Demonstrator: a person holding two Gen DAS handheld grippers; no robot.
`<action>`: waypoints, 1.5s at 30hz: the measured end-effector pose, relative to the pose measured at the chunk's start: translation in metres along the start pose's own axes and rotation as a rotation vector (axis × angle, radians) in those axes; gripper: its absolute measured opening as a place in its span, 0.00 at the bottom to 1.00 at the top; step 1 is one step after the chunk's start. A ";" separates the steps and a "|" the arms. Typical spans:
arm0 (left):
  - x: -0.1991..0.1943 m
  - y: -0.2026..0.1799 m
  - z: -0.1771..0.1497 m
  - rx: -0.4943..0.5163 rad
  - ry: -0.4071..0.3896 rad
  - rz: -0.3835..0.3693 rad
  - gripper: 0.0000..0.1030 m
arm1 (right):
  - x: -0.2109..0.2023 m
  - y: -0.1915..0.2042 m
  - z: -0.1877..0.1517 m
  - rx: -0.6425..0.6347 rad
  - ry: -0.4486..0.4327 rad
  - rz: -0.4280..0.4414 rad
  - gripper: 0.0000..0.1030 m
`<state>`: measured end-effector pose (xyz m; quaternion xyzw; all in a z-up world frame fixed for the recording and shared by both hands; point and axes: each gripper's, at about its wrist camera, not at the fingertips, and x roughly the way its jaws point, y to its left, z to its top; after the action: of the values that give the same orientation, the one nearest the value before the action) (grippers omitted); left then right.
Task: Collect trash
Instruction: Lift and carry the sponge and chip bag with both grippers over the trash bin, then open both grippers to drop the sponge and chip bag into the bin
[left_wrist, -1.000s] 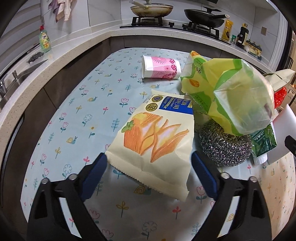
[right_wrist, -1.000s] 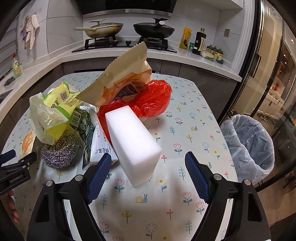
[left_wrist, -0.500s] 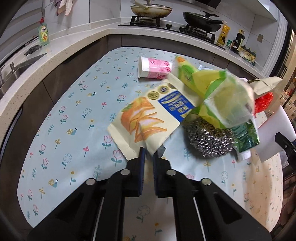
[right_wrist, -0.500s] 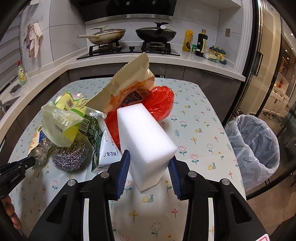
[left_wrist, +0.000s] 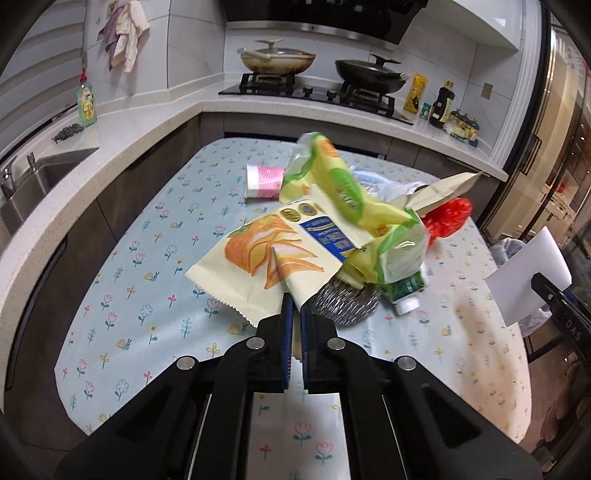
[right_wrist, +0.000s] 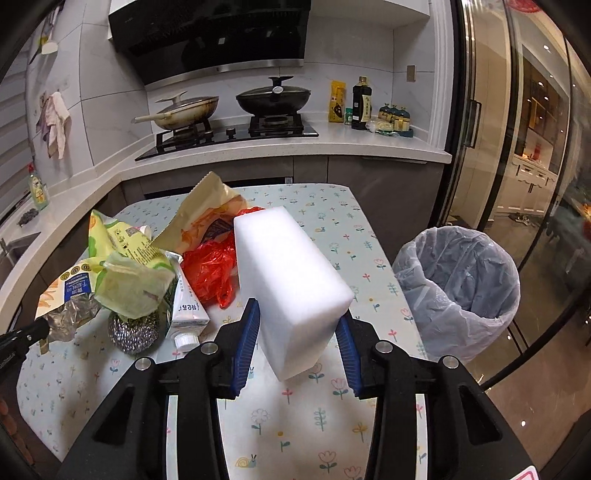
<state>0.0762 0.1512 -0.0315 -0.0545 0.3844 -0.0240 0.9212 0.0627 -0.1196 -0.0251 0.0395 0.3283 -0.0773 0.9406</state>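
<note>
We hold a cream bread wrapper (left_wrist: 258, 266) printed with orange slices in our left gripper (left_wrist: 293, 325) and a plain white foam block (right_wrist: 291, 284) in our right gripper (right_wrist: 295, 347), both jaws, wide a second ago, now clamped and lifting them off the counter (left_wrist: 147, 295).

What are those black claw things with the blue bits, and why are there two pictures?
They are two grabbers, and a person holds one in each hand. Each has a camera looking along its fingers, so you get two pictures. The left gripper is shut on the corner of a yellow snack bag. The right gripper squeezes a white foam block. On the flowery table lie more wrappers, a steel scrubber, a red plastic bag and a pink cup. A lined trash bin waits beside the table.
</note>
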 end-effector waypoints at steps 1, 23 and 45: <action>-0.007 -0.004 0.001 0.005 -0.012 0.001 0.03 | -0.004 -0.004 0.000 0.007 -0.005 0.001 0.38; -0.038 -0.180 0.027 0.226 -0.097 -0.237 0.00 | -0.051 -0.137 0.002 0.167 -0.100 -0.144 0.38; 0.057 -0.397 0.030 0.446 -0.019 -0.430 0.00 | 0.036 -0.279 0.022 0.333 -0.018 -0.249 0.38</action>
<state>0.1363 -0.2456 -0.0034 0.0688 0.3407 -0.3015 0.8879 0.0568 -0.4013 -0.0368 0.1528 0.3050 -0.2463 0.9072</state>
